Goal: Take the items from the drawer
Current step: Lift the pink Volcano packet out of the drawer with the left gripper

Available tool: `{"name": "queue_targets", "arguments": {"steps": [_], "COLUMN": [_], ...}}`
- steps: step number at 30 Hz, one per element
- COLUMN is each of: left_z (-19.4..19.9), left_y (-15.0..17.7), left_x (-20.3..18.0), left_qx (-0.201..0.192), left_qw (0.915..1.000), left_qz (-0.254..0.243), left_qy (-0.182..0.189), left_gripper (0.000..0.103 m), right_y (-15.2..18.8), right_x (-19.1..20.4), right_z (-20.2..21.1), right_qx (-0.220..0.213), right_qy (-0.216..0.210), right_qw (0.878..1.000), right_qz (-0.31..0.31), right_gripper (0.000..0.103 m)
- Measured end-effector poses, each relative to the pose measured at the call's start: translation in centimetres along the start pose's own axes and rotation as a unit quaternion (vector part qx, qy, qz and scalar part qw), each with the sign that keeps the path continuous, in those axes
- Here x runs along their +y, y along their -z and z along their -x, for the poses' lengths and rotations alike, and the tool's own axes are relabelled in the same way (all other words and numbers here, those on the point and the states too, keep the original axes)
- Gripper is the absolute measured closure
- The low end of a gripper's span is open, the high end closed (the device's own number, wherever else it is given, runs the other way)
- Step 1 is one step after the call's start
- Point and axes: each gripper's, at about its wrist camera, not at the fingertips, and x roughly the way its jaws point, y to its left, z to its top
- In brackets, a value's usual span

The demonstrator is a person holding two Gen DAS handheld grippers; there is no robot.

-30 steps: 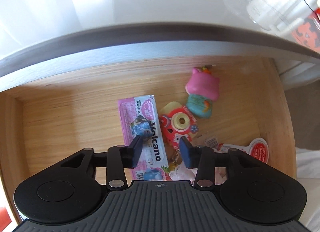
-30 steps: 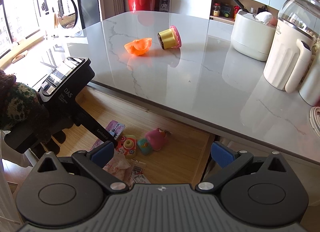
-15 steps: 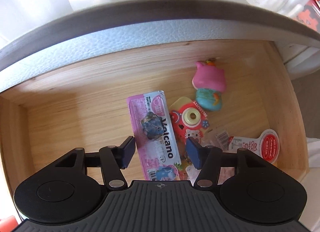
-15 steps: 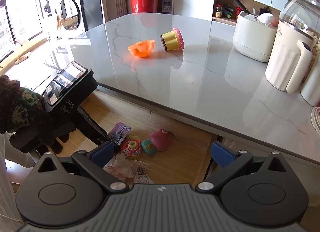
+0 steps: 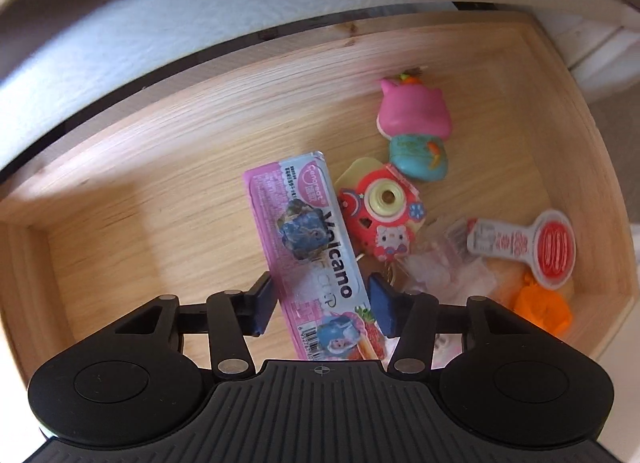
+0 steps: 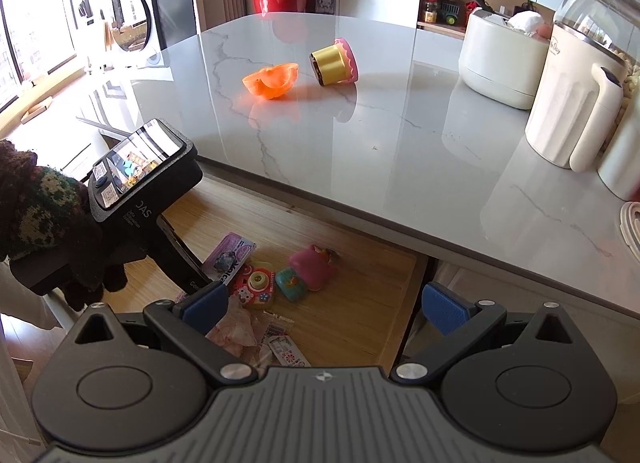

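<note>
The wooden drawer (image 5: 140, 183) stands pulled out under the countertop. On its floor lie a pink "Volcano" snack packet (image 5: 308, 239), a red toy camera (image 5: 380, 215), a pink and teal squishy toy (image 5: 414, 119) and a red-and-white spoon-shaped packet (image 5: 520, 243). My left gripper (image 5: 322, 305) points straight down over the packet's near end. Its jaws are closing, with one blue pad on each long edge of the packet, which still lies flat. My right gripper (image 6: 326, 303) hovers open and empty above the drawer's front. From there I see the left gripper's black body (image 6: 140, 191) reaching in.
A crumpled clear wrapper (image 5: 444, 275) and an orange piece (image 5: 544, 307) lie in the drawer's right corner. On the marble countertop (image 6: 400, 143) rest an orange shell (image 6: 272, 81), a gold and pink cup (image 6: 334, 63) on its side and white appliances (image 6: 572, 95). A knitted sleeve (image 6: 36, 203) is at left.
The left gripper sank closer to the drawer floor and rolled a little. Its jaws widened, then narrowed onto the packet's sides. The right gripper kept still.
</note>
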Motion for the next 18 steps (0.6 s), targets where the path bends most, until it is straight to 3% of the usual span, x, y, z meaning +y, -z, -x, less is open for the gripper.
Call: {"name": "queue_targets", "arguments": {"steps": [2,5,10,14,16,18], "left_z": [1.7,5.7,10.0,10.6,10.1,10.1], "left_y": [0.8,2.5,7.1,10.9,11.5,11.7], "left_x": [0.9,2.6,4.9,5.7,6.5,6.6], "left_qx": [-0.007,-0.047,-0.067,-0.106,-0.124,-0.137], "left_qw": [0.9999,0.9987,0.9930,0.9876,0.9811,0.9794], "left_qz": [0.006,0.003,-0.002,0.026,0.045,0.041], "left_qy": [0.004,0.020,0.097,0.113,0.142,0.143], "left_gripper": [0.053,0.054,0.054,0.052,0.053,0.053], "right_y": [-0.1,-0.3,-1.1,-1.9,-2.2,-2.7], "right_x": [-0.1,-0.2,1.5,6.3,8.5,10.1], "right_z": [-0.4,-1.3,-4.9,-8.7,-10.5,-12.2], "right_qx": [0.009,0.034,0.140,0.202,0.231,0.260], "right_qy": [-0.008,-0.030,-0.100,-0.087,-0.086,-0.088], "right_qw": [1.000,0.999,0.984,0.974,0.963,0.952], "right_qz": [-0.005,-0.018,-0.042,0.060,0.110,0.134], "right_gripper": [0.000,0.000,0.000,0.000,0.001,0.006]}}
